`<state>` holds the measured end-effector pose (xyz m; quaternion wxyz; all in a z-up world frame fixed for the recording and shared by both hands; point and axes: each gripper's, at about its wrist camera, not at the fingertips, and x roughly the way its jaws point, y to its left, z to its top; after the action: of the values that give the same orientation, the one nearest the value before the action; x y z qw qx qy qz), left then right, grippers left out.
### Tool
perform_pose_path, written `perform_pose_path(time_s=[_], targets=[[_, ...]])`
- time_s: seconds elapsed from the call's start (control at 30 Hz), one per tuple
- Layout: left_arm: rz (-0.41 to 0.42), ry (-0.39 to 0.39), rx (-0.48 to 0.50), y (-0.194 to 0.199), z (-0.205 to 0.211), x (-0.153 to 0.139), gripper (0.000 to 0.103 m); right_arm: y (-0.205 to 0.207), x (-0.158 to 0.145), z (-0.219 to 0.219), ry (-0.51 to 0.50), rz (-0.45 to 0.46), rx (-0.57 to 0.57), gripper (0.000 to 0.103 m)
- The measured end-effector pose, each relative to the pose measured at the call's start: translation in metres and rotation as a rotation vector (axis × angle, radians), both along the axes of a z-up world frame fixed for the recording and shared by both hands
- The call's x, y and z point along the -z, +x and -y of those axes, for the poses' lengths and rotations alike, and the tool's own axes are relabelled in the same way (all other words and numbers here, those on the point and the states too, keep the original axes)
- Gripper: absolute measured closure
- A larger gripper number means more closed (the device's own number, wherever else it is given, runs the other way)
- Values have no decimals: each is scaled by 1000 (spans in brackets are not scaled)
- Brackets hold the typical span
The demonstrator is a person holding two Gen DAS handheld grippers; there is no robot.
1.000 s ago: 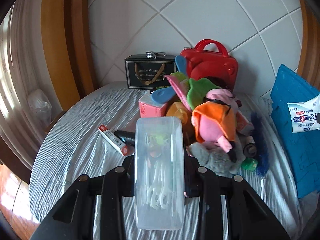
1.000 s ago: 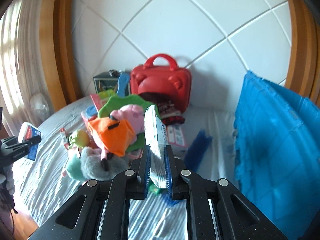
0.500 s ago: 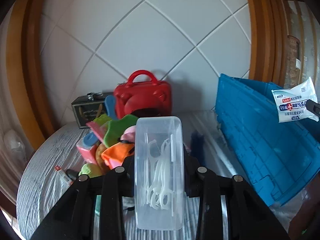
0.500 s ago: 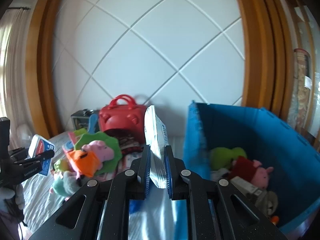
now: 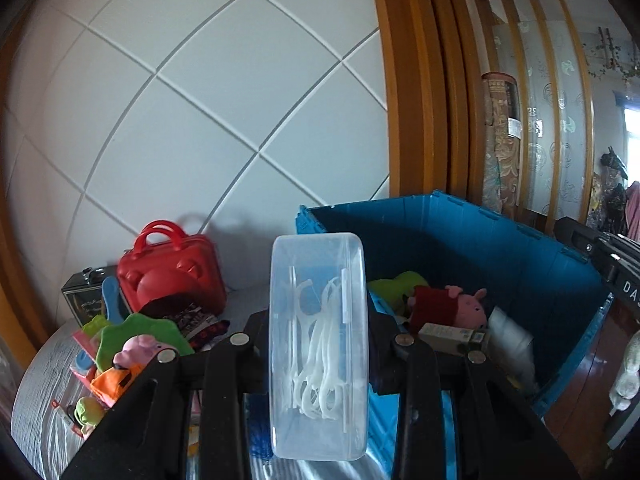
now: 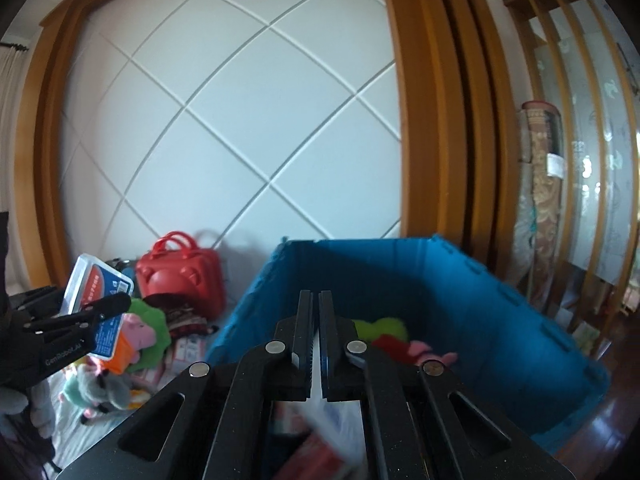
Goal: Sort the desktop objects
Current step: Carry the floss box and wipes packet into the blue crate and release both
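Observation:
My left gripper (image 5: 319,336) is shut on a clear plastic box of white floss picks (image 5: 319,344) and holds it in the air by the near left wall of the blue crate (image 5: 532,256). The same box (image 6: 98,304) and the left gripper (image 6: 76,322) show at the left of the right wrist view. My right gripper (image 6: 315,340) hangs above the blue crate (image 6: 460,304) with its jaws nearly together and nothing between them. A blurred white wipes packet (image 6: 336,420) lies in the crate below it.
The crate holds a pink pig plush (image 5: 466,308), a green toy (image 5: 400,282) and a small carton (image 5: 450,334). On the grey table (image 5: 36,396) stand a red case (image 5: 170,280), a black tin (image 5: 82,296) and a heap of plush toys (image 5: 132,350). A white wall is behind.
Both grippers swung right from the toy heap toward the crate. The right gripper let go of the wipes packet, which has fallen into the crate. The left still holds the floss box.

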<state>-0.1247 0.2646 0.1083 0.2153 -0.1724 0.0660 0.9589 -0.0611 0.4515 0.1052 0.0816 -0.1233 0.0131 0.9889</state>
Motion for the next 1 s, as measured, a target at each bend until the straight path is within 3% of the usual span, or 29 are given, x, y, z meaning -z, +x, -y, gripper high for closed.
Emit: perform_pose_path(time_s=[0.33,0.63,1.0], targets=[[-49,-32,99,22,-91,-26,71,9,19,-73,-33,62,65,100],[54,-109,182,30,-155,-8,71,14,41,-115,-71,128,111,100],[179,-157,205,21,-189,18,71,12,57,-127,-61,186,124,99]])
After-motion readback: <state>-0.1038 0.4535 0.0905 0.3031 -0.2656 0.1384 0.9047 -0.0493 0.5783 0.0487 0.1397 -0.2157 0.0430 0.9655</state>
